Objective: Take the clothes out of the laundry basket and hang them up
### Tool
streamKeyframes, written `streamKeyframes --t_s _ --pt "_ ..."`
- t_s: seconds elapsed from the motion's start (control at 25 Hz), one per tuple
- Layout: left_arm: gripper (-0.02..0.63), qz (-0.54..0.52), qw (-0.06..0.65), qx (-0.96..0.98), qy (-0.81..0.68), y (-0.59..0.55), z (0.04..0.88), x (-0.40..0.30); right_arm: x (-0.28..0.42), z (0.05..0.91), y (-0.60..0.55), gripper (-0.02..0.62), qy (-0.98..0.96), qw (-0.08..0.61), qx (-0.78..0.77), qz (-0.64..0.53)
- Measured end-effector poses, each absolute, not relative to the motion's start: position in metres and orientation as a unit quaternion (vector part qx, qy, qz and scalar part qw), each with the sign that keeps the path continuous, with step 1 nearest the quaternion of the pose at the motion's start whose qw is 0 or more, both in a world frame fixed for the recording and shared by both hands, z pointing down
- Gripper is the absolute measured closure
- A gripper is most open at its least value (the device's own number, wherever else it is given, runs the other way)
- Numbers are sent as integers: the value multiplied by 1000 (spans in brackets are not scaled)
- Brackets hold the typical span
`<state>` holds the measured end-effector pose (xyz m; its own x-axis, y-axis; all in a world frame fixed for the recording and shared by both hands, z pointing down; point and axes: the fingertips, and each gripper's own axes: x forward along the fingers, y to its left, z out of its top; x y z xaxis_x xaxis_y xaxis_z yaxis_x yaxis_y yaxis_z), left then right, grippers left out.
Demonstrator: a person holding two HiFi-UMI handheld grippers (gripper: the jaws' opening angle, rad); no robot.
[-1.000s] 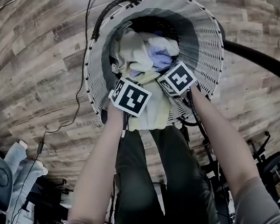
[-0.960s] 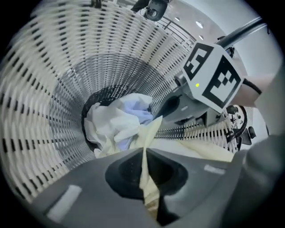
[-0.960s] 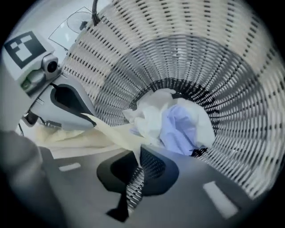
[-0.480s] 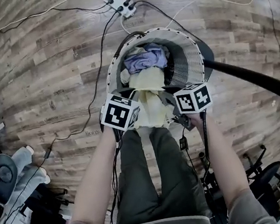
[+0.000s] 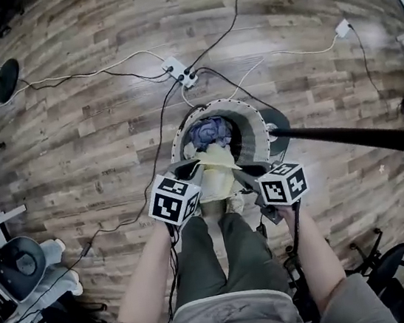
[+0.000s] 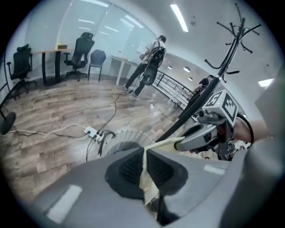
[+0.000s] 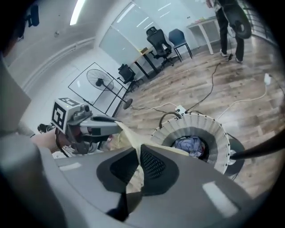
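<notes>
The white slatted laundry basket point(image 5: 251, 124) stands on the wood floor ahead of my legs, with purple-blue clothes point(image 5: 209, 130) still inside. A pale yellow garment point(image 5: 218, 177) hangs stretched between both grippers above the basket's near rim. My left gripper point(image 5: 193, 170) is shut on its left edge, and the cloth runs pinched between the pads point(image 6: 144, 165). My right gripper point(image 5: 244, 178) is shut on the other edge, with the fabric point(image 7: 135, 163) clamped in its jaws. Each gripper view shows the other gripper, the right one point(image 6: 201, 134) and the left one point(image 7: 91, 125), and the basket point(image 7: 196, 131) below.
A black coat-rack pole point(image 5: 348, 136) slants across at the right, its base by the basket. A white power strip point(image 5: 180, 72) and cables lie beyond the basket. Office chairs point(image 6: 82, 51), a standing fan point(image 7: 102, 82) and a distant person point(image 6: 149, 67) stand around the room.
Both grippers have risen well above the basket, lifting the yellow garment out of it. The basket now looks smaller and farther below.
</notes>
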<state>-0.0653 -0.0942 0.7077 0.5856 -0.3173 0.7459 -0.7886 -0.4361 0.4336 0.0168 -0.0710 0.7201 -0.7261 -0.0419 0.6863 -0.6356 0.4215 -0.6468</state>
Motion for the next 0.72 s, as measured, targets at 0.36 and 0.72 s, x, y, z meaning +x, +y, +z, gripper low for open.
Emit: streamKeyframes --t_s 0.36,0.72 --pt "603 235 325 850 -341 -96 543 -67 12 558 -61 562 -841 234 220 436" --pt "603 186 216 908 -308 -103 372 -42 25 392 -50 561 -890 150 243 356"
